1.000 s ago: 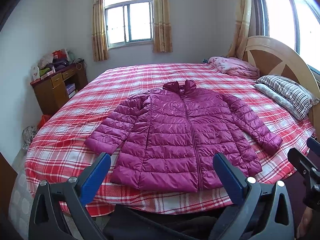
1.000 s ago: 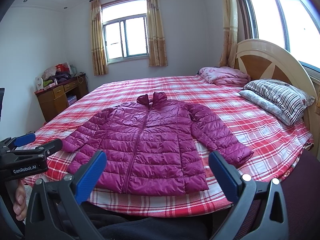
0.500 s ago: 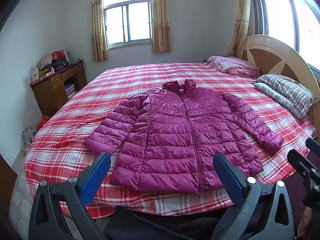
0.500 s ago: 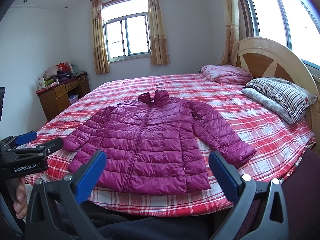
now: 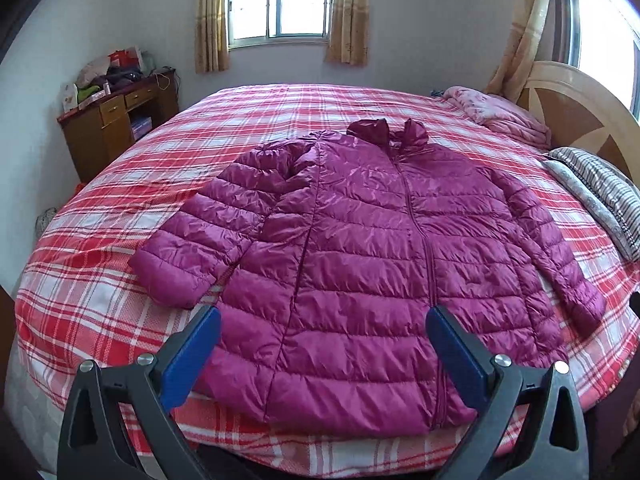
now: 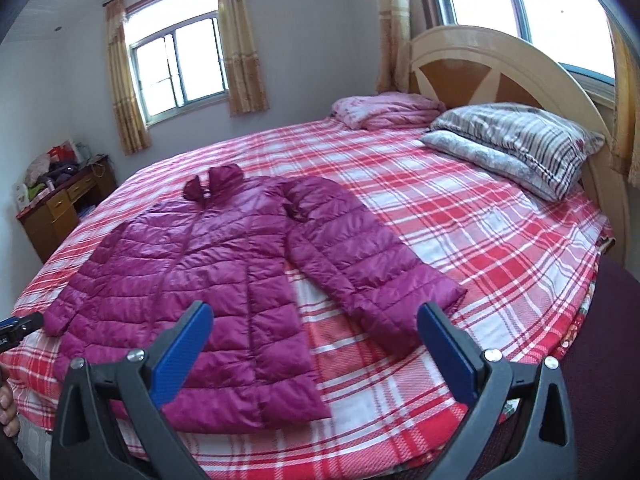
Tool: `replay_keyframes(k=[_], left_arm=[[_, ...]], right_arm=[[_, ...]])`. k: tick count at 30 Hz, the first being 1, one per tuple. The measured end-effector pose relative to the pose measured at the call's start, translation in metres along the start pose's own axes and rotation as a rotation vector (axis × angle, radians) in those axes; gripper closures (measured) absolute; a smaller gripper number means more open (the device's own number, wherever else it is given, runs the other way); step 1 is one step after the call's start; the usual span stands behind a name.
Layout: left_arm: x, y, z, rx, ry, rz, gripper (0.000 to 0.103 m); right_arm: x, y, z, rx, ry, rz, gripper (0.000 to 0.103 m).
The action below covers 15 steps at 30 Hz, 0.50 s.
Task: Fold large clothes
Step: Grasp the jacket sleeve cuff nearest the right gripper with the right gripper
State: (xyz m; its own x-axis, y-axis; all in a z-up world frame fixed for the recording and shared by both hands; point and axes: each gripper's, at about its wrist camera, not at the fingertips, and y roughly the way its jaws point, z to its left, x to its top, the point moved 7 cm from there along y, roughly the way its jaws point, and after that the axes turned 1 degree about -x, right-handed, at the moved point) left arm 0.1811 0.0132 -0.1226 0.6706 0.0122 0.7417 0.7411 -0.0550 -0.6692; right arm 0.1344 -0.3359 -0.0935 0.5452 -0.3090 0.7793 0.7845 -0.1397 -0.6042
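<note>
Magenta quilted nylon: the puffer jacket (image 5: 360, 248) lies flat, front up and zipped, on the plaid bedspread (image 5: 100, 300), its hem at the near bed edge and its collar toward the far window. Left gripper (image 5: 323, 354) hovers over the hem with its blue pads spread wide, holding nothing; right gripper (image 6: 315, 344) hovers just off the jacket's side, over the cuff of the sleeve (image 6: 360, 256), likewise spread and empty. Judged step: the first fold, a sleeve brought across the body. To do it well, pinch the cuff deep enough that the slick fabric does not slip, lift low, and lay the sleeve straight along the quilting lines. Beyond the jacket, toward the headboard (image 6: 500, 76), sit the striped pillows (image 6: 516, 144) and a pink folded quilt (image 6: 388, 110), well apart. Nothing lies on the jacket; the near bed edge leaves the hem little margin.
</note>
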Motion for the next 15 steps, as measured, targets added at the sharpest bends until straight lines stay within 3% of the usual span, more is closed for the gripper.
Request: replay_keyframes(k=[4, 11, 14, 15], left_arm=[[0.023, 0.040, -0.002, 0.061, 0.039, -0.047, 0.001], [0.058, 0.127, 0.004, 0.145, 0.078, -0.012, 0.001], [0.064, 0.163, 0.006, 0.141, 0.064, 0.041, 0.001], [0.065, 0.172, 0.006, 0.151, 0.066, 0.049, 0.001]], right_arm=[[0.001, 0.043, -0.039, -0.052, 0.078, 0.081, 0.006], [-0.003, 0.104, -0.082, -0.112, 0.162, 0.201, 0.015], [-0.005, 0.123, -0.084, -0.109, 0.163, 0.248, 0.025], [-0.005, 0.128, -0.082, -0.105, 0.153, 0.260, 0.034]])
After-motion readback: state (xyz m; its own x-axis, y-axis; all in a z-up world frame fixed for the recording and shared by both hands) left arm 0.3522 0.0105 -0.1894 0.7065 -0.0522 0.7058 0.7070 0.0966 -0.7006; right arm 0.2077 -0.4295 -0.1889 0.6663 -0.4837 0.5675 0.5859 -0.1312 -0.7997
